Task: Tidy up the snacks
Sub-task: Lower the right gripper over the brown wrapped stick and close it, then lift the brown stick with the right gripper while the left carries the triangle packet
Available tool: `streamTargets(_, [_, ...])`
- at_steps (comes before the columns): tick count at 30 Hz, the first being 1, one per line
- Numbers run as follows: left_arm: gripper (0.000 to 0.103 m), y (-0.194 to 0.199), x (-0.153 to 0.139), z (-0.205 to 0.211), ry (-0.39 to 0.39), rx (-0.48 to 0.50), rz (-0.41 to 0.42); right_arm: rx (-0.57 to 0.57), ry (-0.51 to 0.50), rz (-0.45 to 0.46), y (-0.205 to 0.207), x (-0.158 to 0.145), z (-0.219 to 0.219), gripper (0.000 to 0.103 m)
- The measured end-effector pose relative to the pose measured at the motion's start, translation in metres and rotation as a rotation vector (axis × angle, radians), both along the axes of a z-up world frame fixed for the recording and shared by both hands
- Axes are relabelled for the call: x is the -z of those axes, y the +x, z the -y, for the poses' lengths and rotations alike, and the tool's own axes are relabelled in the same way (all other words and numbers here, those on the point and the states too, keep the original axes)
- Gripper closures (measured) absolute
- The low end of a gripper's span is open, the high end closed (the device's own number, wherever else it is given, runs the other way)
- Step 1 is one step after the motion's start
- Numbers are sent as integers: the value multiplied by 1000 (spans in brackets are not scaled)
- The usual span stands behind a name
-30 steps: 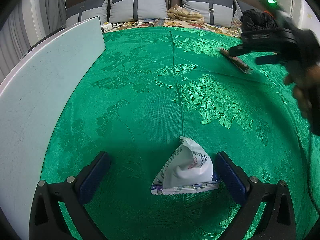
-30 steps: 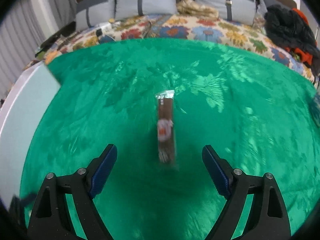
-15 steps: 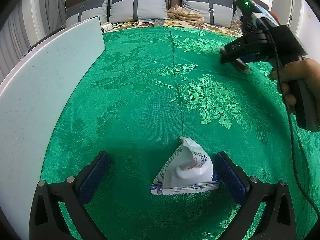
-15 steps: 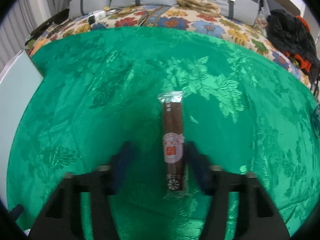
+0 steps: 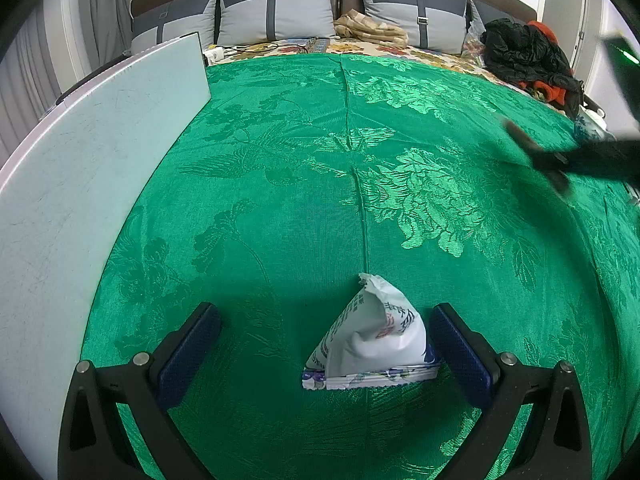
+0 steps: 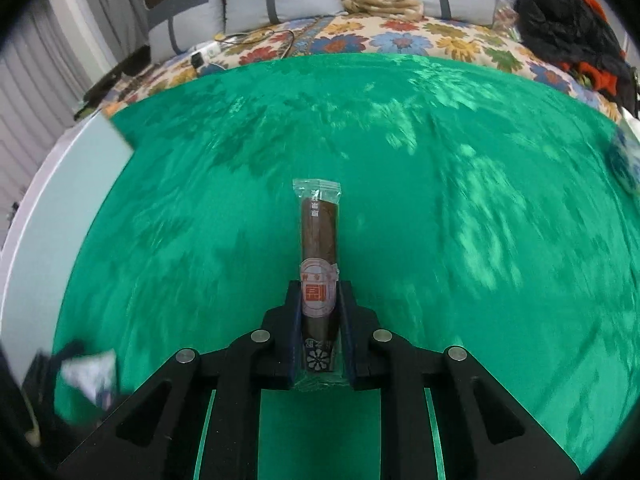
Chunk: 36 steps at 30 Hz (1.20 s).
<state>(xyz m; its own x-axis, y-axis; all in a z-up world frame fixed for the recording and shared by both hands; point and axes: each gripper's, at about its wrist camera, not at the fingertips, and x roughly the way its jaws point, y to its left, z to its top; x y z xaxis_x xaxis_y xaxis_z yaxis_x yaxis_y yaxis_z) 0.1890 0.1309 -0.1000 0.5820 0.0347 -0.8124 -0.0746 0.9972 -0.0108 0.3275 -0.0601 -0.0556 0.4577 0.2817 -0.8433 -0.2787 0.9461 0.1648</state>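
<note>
A white snack packet lies on the green cloth between the fingers of my left gripper, nearer the right finger. That gripper is open and its pads do not touch the packet. In the right wrist view a long brown snack bar in clear wrap sticks out forward from my right gripper. The jaws are closing and both pads press on the bar's labelled end. The right gripper shows as a dark blur at the right edge of the left wrist view. The white packet appears blurred at lower left.
A pale flat board runs along the cloth's left side. Grey pillows line the headboard at the back. A heap of black and orange clothes lies at the back right, with a blue-and-white ceramic piece below it.
The right gripper went from wide open around the brown bar to shut on it, and has swung toward the right edge in the left wrist view. The left gripper and white packet stayed put.
</note>
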Motion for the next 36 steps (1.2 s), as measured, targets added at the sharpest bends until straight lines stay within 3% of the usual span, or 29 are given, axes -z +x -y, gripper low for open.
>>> streamTargets(7, [0,0,0,0,0,0,0,-28,-64,75,-87,1,16,85])
streamTargets(13, [0,0,0,-1,0,0,0,-14,-93,140,-131,13,16,84])
streamTargets(15, [0,0,0,0,0,0,0,-10,-95,157,-138,17,16,80])
streamTargets(17, [0,0,0,0,0,0,0,-14,-68,148,-141,20,18,52])
streamTargets(18, [0,0,0,-1,0,0,0,-16,-53,146,-142,20,20,46])
streamTargets(22, [0,0,0,0,-1,0,1,4,47,171,-151,10,41,42])
streamTargets(26, [0,0,0,1,-3,16,-3,48,154,110,-145,4,67,42])
streamTargets(32, [3,-3,-5,8,-5,145,-86,-31,126,-26,-120,-4,48,41])
streamTargets(36, [28,-6,-10,15,9,155,-96,-77,32,-151,-98,10,15,52])
